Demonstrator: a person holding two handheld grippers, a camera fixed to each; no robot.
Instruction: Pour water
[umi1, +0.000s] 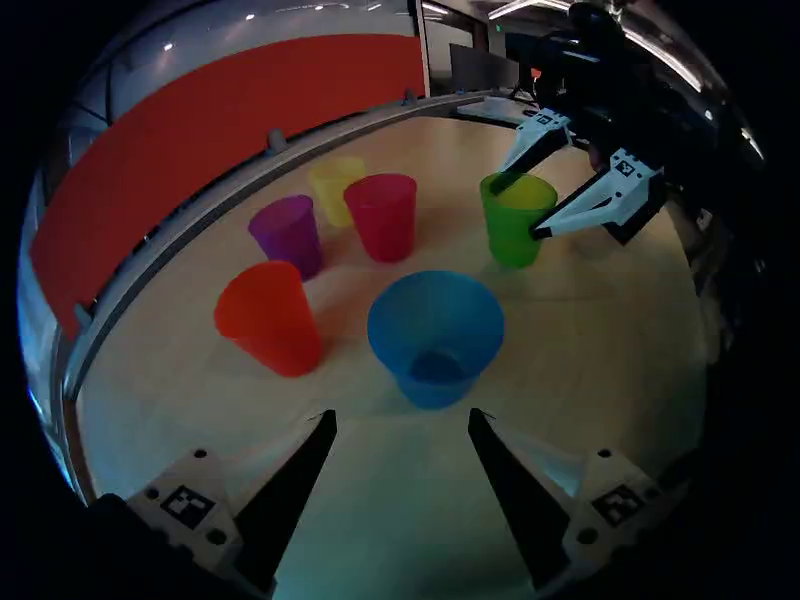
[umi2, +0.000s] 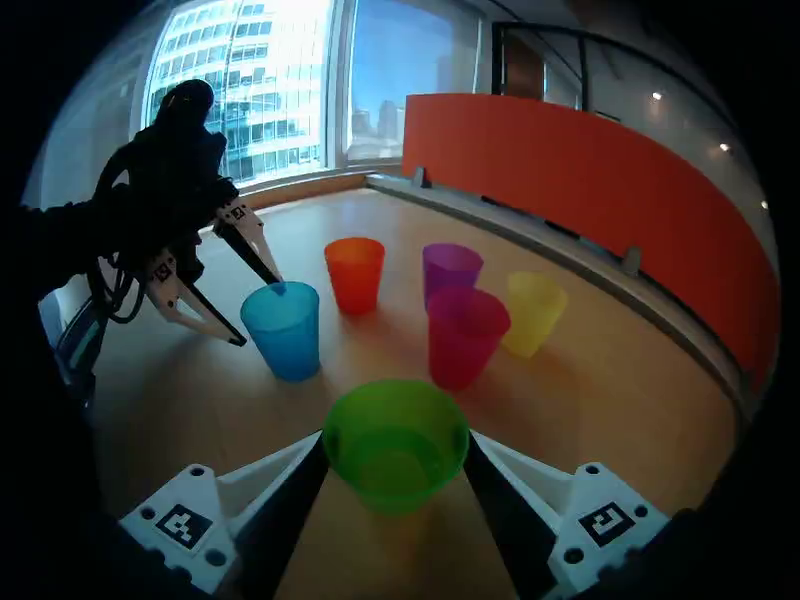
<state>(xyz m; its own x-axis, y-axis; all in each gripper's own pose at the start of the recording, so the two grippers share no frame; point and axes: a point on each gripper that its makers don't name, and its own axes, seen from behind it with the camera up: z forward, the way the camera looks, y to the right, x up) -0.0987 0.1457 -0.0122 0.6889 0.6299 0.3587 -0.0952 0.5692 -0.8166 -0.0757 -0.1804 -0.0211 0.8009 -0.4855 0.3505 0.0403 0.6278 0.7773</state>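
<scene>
Plainly, the only printed marks are the square black-and-white coded tags (umi1: 188, 505), one on each finger of both tools; the six cups are plain translucent plastic.

The left hand-held gripper (umi1: 402, 418) is spread wide, its fingertips low over the desk (umi1: 600, 340). The blue cup (umi1: 435, 335) stands upright just ahead of them. Seen from the right gripper view, one of its fingers lies by that cup's far rim and the other just short of its near side.

The right hand-held gripper (umi2: 395, 438) is spread just as wide, one finger on either side of the green cup (umi2: 395, 470). The cup's rim reaches up to both inner edges, and it stands upright on the desk.

Four more cups stand upright in a loose cluster. The orange cup (umi1: 268, 320) is beside the blue one and the purple cup (umi1: 288, 232) is beyond it. The red cup (umi1: 382, 215) partly covers the yellow cup (umi1: 335, 180). Whether any cup holds water cannot be told.

The desk is smooth, pale wood, edged along one side by a long orange partition (umi1: 200, 130). Tall windows (umi2: 260, 80) show glass high-rises and blue sky. A person's dark arm (umi2: 170, 190) holds the left tool.
</scene>
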